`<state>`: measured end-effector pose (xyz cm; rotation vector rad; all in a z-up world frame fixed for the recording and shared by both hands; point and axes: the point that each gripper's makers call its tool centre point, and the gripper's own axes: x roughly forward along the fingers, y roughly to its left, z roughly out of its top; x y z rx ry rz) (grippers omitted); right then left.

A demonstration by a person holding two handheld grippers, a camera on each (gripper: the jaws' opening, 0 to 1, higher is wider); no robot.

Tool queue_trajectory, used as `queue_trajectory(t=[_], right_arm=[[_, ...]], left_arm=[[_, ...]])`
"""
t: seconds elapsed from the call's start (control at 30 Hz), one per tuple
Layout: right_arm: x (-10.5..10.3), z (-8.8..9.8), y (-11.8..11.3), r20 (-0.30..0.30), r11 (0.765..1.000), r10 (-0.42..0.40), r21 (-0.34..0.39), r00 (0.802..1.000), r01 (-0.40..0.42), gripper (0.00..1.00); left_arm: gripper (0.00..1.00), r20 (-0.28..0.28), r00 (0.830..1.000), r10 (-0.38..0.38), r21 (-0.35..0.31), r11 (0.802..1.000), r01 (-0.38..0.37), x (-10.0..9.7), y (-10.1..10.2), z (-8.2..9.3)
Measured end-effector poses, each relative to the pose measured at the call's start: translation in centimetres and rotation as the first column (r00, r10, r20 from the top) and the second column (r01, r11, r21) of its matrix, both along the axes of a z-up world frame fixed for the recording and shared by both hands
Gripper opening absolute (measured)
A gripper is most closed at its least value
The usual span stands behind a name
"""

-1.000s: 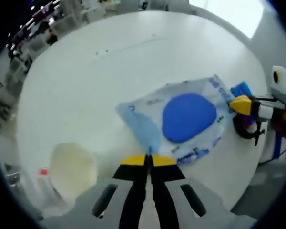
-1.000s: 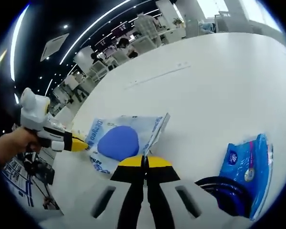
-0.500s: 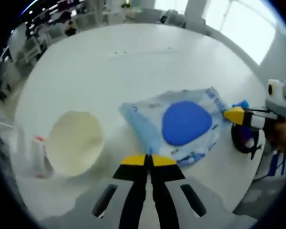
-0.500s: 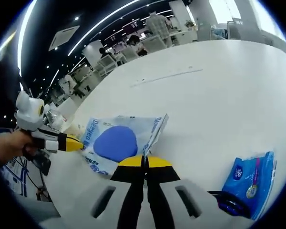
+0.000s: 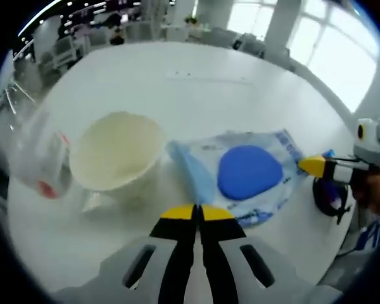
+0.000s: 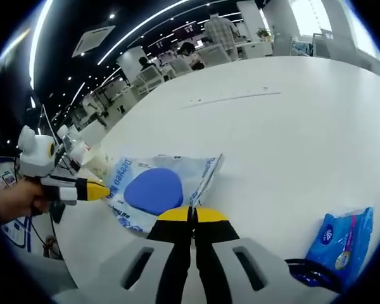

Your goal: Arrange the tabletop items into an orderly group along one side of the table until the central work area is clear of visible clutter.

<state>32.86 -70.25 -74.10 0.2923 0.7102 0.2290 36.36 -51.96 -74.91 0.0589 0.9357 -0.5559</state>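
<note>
Pouch (image 5: 240, 174) with blue oval, flat on white table (image 5: 196, 95), between the two tools.
Left tool (image 5: 197, 213): jaws clenched together, nothing in them, tips just short of pouch's near edge. Right tool (image 6: 191, 214): jaws likewise pressed shut and bare, tips at pouch's opposite edge; it also comes into the left gripper view from the right, yellow tip touching or just beside the pouch corner. Cream bowl (image 5: 117, 152) sits just beside the pouch, clear plastic cup (image 5: 41, 161) with red mark next to the bowl, blurred. Blue wipes pack (image 6: 342, 240) lies well apart from the pouch on its other side, dark round object (image 6: 307, 272) just beside the pack. Hand (image 6: 16, 199) grips the left tool.
</note>
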Motion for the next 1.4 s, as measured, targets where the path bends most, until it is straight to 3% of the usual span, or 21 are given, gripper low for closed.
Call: queue_trajectory(t=[0.7,0.87,0.97,1.07,1.2,1.4], right_arm=[[0.1,-1.1,-0.3,-0.013,0.999,-0.015,-0.04,1.0,0.015,0.0],[0.2,-1.2,-0.6,-0.007,0.996,0.014,-0.09,1.0,-0.015,0.02],[0.3,-1.0,-0.6,0.003,0.995,0.019,-0.099,1.0,-0.019,0.04],[0.2,-1.2,-1.0,0.0,0.987,0.043,-0.154,0.999,-0.042,0.08],[0.1,-1.0,-1.2,0.003,0.989,0.023,-0.148,1.0,-0.022,0.19],[-0.3,-0.4,-1.3,0.021,0.987,0.033,-0.155,0.999,-0.03,0.25]], left_arm=[[0.01,-0.023,0.998,0.052,-0.041,0.998,-0.053,0.1,0.1,-0.6],[0.02,-0.02,0.998,0.058,-0.042,0.997,-0.059,0.0,0.2,-0.6],[0.04,-0.006,0.999,0.046,-0.032,0.998,-0.046,-0.1,0.4,-0.5],[0.09,0.0,1.0,0.029,-0.026,0.999,-0.029,-0.2,0.3,-0.5],[0.17,0.019,1.0,-0.001,-0.022,1.0,0.001,-0.4,0.0,-0.2],[0.24,0.048,0.999,-0.021,-0.031,0.999,0.022,-0.9,-0.1,0.4]])
